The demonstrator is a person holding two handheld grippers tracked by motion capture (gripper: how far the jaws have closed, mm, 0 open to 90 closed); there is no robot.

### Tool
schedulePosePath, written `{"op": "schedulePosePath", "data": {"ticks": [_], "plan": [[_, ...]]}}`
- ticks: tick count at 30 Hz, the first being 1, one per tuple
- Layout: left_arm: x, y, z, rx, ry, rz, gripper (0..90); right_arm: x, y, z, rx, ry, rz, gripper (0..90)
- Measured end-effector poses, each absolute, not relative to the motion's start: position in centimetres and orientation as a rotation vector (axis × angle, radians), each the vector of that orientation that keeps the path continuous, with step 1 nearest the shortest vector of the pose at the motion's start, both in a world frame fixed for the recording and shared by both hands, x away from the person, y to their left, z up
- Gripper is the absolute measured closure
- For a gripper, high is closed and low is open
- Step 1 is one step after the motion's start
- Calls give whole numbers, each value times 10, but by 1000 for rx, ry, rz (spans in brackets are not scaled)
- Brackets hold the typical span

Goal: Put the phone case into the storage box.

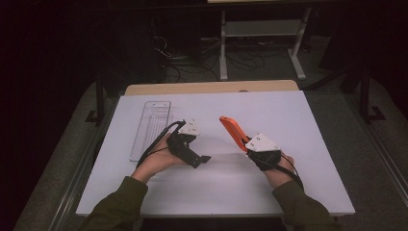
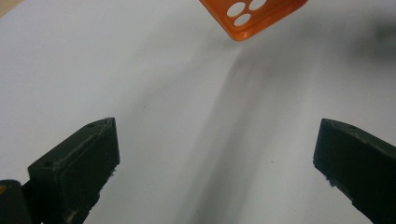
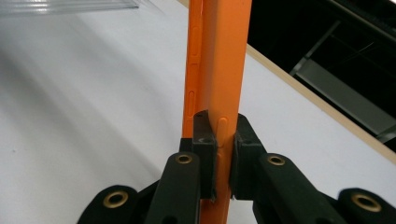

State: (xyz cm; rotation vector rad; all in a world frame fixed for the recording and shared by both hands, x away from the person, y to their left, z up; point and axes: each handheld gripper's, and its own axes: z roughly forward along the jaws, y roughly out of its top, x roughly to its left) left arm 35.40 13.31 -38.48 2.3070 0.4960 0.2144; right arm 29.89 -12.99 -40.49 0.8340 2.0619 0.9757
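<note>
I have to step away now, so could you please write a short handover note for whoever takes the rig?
Right hand-held gripper: shut on the orange plastic phone case, held edge-on above the white table.
Left hand-held gripper: open, empty, jaws wide apart above the table, pointing toward the case.
Clear plastic tray: lying empty at the table's left.
Done: case picked up.
Left: probably handing it over or placing it.

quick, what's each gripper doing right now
Left gripper: open, holding nothing, above the white table.
Right gripper: closed on the orange phone case, held edge-on.
</note>
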Motion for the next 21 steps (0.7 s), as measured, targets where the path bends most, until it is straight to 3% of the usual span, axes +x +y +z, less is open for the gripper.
{"op": "schedulePosePath", "data": {"ticks": [21], "plan": [[355,134,-384,2301,505,220,0,306,-141,-403,948,2067,1127,818]]}}
